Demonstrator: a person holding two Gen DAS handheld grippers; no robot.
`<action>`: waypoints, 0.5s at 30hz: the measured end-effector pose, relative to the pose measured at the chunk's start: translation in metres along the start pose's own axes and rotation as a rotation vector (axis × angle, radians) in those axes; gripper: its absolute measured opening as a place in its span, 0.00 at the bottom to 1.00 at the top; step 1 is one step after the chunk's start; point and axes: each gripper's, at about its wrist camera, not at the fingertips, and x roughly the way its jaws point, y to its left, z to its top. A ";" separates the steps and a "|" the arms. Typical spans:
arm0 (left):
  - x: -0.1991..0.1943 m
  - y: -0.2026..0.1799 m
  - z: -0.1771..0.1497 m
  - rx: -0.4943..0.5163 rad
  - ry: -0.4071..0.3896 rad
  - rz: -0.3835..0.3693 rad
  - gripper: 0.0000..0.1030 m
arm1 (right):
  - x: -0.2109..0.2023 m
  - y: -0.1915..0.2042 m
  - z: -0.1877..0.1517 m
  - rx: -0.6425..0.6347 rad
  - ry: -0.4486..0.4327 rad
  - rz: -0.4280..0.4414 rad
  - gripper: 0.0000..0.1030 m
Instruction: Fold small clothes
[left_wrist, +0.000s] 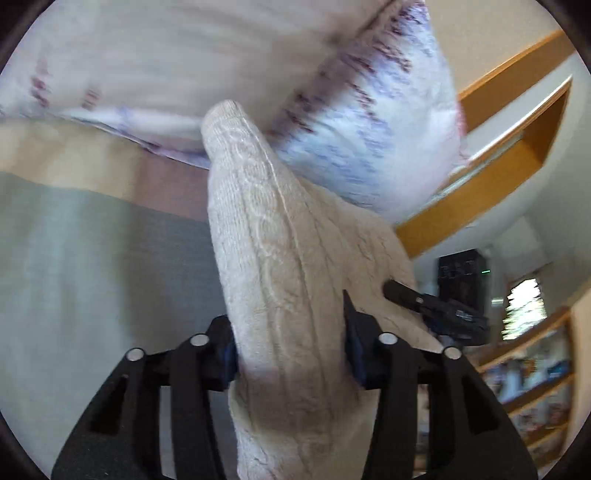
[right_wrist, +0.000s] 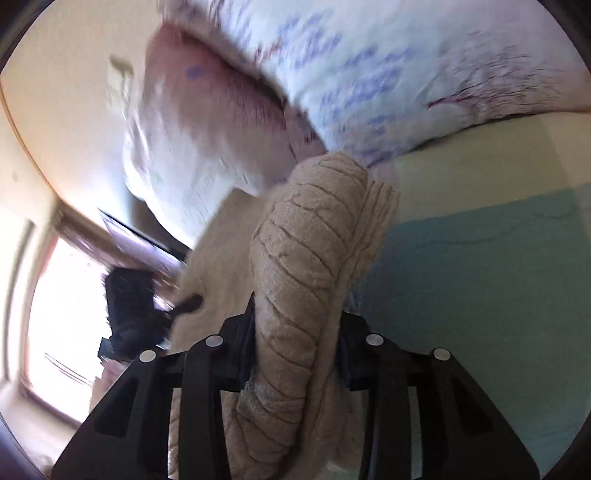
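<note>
A beige cable-knit garment (left_wrist: 280, 258) is held up above the bed between both grippers. My left gripper (left_wrist: 290, 332) is shut on one bunched part of it; the knit runs through the jaws and drapes forward. My right gripper (right_wrist: 295, 332) is shut on another bunched part of the same garment (right_wrist: 303, 258). The right gripper also shows in the left wrist view (left_wrist: 432, 306), touching the knit at the right. The left gripper shows dark and blurred in the right wrist view (right_wrist: 147, 310). The pads are hidden by cloth.
A pale teal and cream bedspread (left_wrist: 92, 258) lies below, also in the right wrist view (right_wrist: 480, 295). White pillows with purple print (left_wrist: 369, 129) (right_wrist: 369, 74) lie beyond. A wooden shelf frame (left_wrist: 498, 166), bookshelves (left_wrist: 535, 387) and a bright window (right_wrist: 55, 314) are at the sides.
</note>
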 end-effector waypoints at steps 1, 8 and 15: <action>-0.004 0.005 -0.002 0.016 -0.008 0.097 0.50 | 0.017 0.001 -0.003 -0.006 0.034 -0.072 0.42; -0.077 0.004 -0.039 0.167 -0.187 0.276 0.71 | -0.016 -0.008 -0.004 0.089 -0.158 -0.098 0.53; -0.054 -0.038 -0.076 0.211 -0.191 0.331 0.78 | 0.032 -0.014 0.029 0.105 -0.091 -0.235 0.11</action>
